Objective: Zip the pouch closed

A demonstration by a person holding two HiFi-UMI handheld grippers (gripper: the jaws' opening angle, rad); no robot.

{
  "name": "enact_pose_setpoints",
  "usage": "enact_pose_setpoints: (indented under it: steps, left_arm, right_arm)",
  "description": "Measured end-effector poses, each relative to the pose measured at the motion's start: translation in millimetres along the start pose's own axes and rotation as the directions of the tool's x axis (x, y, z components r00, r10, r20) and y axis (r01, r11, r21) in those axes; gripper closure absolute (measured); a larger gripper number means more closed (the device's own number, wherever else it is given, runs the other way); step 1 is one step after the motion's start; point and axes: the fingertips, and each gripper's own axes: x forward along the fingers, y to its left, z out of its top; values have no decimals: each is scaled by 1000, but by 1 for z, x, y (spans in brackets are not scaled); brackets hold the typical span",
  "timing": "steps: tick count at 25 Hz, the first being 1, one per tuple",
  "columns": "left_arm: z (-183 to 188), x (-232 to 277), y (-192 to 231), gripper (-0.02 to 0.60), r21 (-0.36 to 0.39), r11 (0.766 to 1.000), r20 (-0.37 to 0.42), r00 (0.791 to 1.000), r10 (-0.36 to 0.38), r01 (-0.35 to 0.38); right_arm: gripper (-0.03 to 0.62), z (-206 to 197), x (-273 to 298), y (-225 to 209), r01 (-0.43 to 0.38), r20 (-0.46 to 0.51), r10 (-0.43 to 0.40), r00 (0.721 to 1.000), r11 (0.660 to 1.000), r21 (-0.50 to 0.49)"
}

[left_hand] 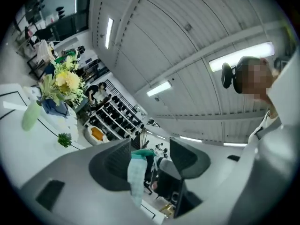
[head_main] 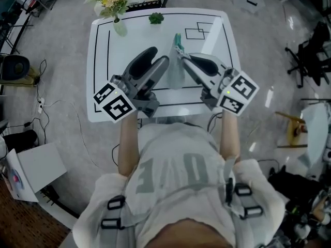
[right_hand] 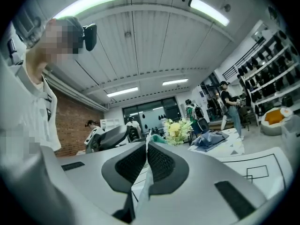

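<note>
A pale translucent pouch (head_main: 176, 72) with a teal top edge (head_main: 177, 38) hangs upright over the white table (head_main: 217, 61). My right gripper (head_main: 181, 53) is shut on its upper edge; in the right gripper view the thin pouch edge (right_hand: 146, 182) runs between the closed pads of that gripper (right_hand: 146, 145). My left gripper (head_main: 159, 56) stands open just left of the pouch. In the left gripper view the pouch (left_hand: 136, 175) shows in the gap of the left gripper (left_hand: 150, 146), close to the left pad but not pressed, with the right gripper (left_hand: 169, 175) behind it.
A vase of yellow flowers (head_main: 114, 1) stands at the table's far left corner, a small green plant (head_main: 156, 18) at the far middle. Black outlines (head_main: 199, 32) are drawn on the tabletop. Office chairs and cables lie around the table.
</note>
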Motion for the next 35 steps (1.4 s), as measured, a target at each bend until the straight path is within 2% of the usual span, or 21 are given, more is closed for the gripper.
enact_pose_setpoints:
  steps: [5,9,15,21,29,35]
  left_arm:
    - [-5,5,-18,357,9,995,-21,995,-100,100]
    - [-9,6,-27,364,12,986,-49,985,-165,166]
    - [-14,6,-21,473,31,988,-81,986,-148,151]
    - [-14,4,-21,494,30,985,-96,981,-169,173]
    - [-13,4,-15,520,90,988,-89,989,-120,128]
    - [-17,6,-22,530,53,981,-109,978,-179,186]
  right_arm:
    - [577,-3,1,21,-142,-5,143,990,989,47]
    - [577,-8,4,30,-200,-28,202,979,977,68]
    - [577,-10,7,37,-257,-38,261,965,962,90]
    - [577,-9,7,40,-269,-48,274,961,959,87]
    - [577,-12,9,31,-225,-45,230,972,970,94]
    - [577,-15,7,30,-223,-51,229,972,970,94]
